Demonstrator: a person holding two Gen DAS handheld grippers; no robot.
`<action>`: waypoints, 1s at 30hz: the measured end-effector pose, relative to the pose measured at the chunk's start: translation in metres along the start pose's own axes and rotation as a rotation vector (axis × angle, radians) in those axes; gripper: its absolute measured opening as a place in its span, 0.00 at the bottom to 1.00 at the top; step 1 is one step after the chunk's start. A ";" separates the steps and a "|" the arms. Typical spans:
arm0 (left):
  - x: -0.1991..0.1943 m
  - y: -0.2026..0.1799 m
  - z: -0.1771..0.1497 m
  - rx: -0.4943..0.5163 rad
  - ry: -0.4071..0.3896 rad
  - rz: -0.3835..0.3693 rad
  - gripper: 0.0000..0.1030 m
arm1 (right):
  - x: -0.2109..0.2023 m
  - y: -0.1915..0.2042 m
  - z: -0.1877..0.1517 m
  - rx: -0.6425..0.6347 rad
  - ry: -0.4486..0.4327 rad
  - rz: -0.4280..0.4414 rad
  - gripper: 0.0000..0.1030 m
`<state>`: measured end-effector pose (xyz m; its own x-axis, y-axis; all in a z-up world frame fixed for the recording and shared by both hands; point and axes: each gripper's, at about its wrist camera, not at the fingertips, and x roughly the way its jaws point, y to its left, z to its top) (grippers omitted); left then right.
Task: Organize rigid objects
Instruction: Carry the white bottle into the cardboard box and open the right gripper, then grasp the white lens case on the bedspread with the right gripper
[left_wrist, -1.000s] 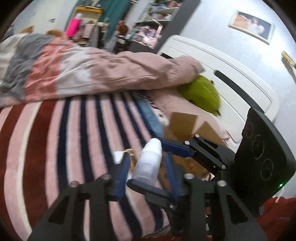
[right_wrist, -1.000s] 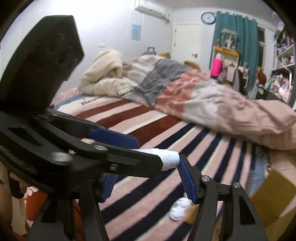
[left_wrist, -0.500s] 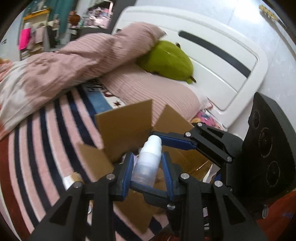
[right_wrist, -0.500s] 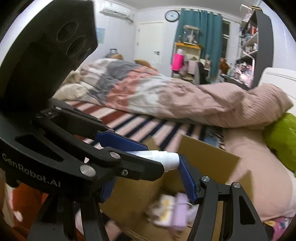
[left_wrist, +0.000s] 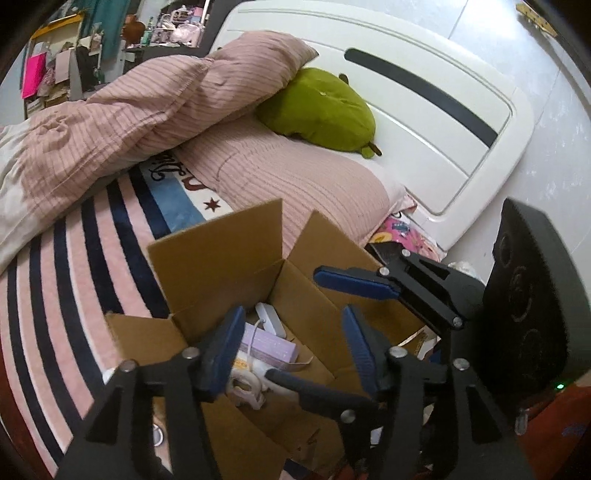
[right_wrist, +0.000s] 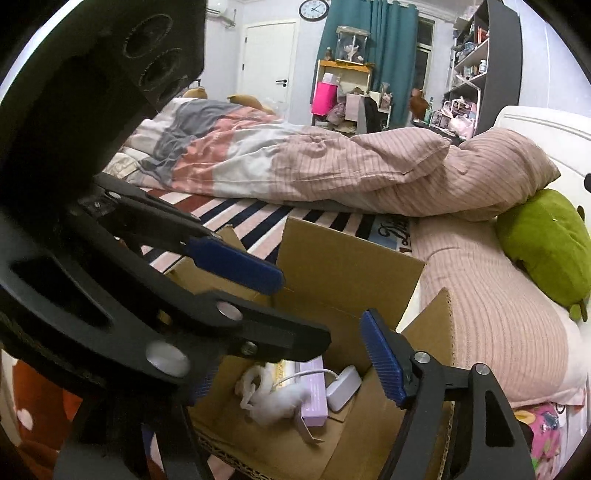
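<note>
Bottle I had pinched in my left gripper half a second ago is gone from it; jaws now spread wide and empty over the open cardboard box, lower centre of frame, so I judge it dropped in, though I can't pick it out for sure in the blur. Right gripper also wide, nothing between the blue pads, above the same box, where a purple carton and white charger lie at lower centre. That item looks done, next pick due.
</note>
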<state>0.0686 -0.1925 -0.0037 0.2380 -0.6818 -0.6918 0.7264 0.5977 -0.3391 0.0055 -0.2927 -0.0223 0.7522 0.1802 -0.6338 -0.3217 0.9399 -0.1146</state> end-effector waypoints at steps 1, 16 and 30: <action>-0.003 0.002 -0.001 -0.006 -0.007 0.005 0.55 | 0.000 0.000 0.000 0.000 0.000 -0.001 0.66; -0.091 0.055 -0.054 -0.123 -0.164 0.189 0.62 | -0.006 0.032 0.019 -0.019 -0.026 0.022 0.67; -0.170 0.140 -0.176 -0.344 -0.253 0.512 0.72 | 0.054 0.174 0.044 -0.153 0.060 0.283 0.68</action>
<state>0.0165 0.0816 -0.0460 0.6728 -0.3293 -0.6625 0.2448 0.9441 -0.2207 0.0155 -0.1070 -0.0430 0.5865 0.4064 -0.7006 -0.5993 0.7996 -0.0379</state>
